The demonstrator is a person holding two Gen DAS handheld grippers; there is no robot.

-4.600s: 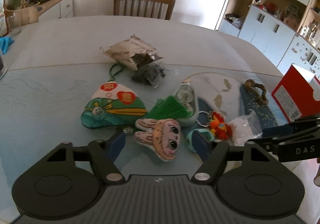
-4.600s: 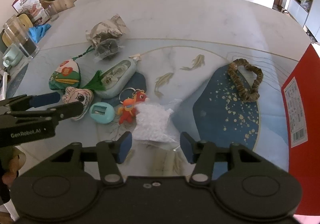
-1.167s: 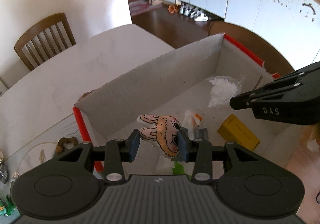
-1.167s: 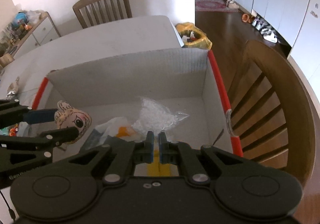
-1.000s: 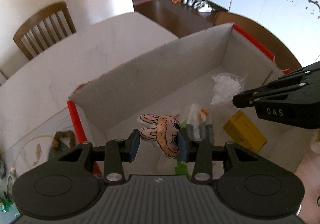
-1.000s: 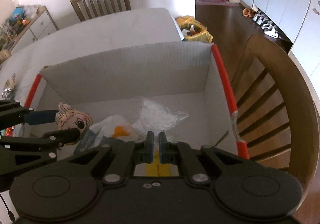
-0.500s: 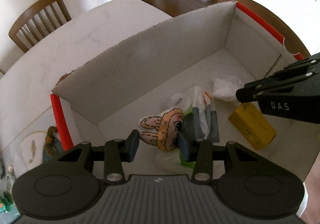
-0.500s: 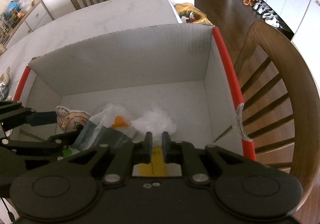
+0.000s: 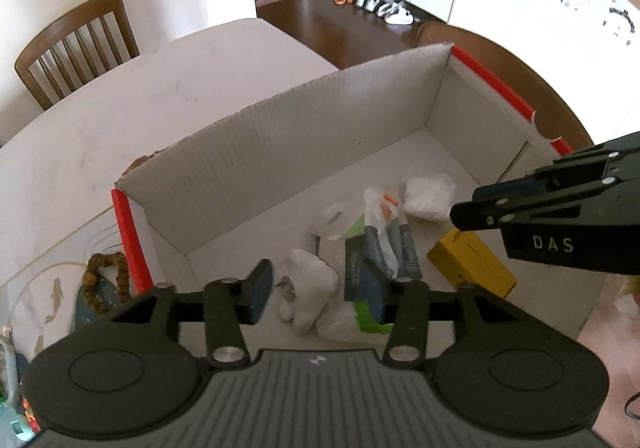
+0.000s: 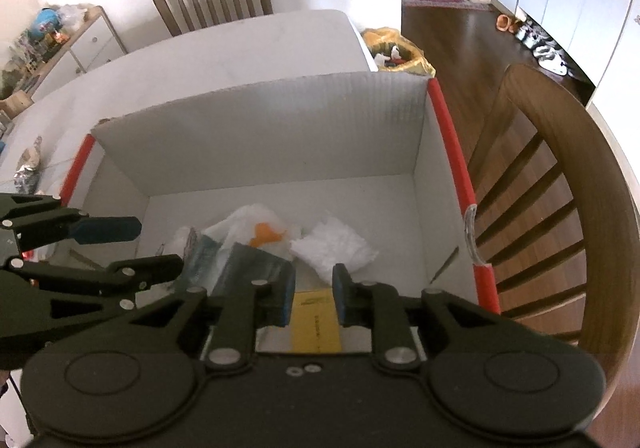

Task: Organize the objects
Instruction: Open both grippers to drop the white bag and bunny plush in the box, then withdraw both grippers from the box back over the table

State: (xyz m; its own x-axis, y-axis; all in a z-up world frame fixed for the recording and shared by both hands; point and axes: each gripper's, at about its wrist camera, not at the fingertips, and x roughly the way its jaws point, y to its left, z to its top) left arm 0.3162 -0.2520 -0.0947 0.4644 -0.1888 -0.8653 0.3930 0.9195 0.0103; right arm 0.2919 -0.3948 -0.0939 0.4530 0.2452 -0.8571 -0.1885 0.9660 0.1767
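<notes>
A red cardboard box point(image 9: 127, 232) with white inner walls point(image 10: 280, 135) stands open below both grippers. My left gripper point(image 9: 318, 286) is open and empty above the box; the bunny plush point(image 9: 310, 288) lies white back up on the box floor between its fingers. My right gripper point(image 10: 314, 298) is open and empty above a yellow box point(image 10: 316, 322). The white crumpled bag point(image 10: 334, 248) lies on the box floor just ahead of it, also in the left wrist view point(image 9: 428, 193). Grey packets point(image 9: 384, 248) and a plastic bag with an orange spot point(image 10: 264, 232) lie in the box.
A wooden chair back point(image 10: 560, 175) stands right of the box. A brown braided ring point(image 9: 106, 276) lies on the table left of the box. Another chair point(image 9: 74, 47) stands at the table's far side. A yellow bag point(image 10: 396, 55) sits on the floor beyond.
My left gripper opened and the bunny plush dropped into the box, landing back up. My right gripper opened from nearly shut. The white bag lies on the box floor.
</notes>
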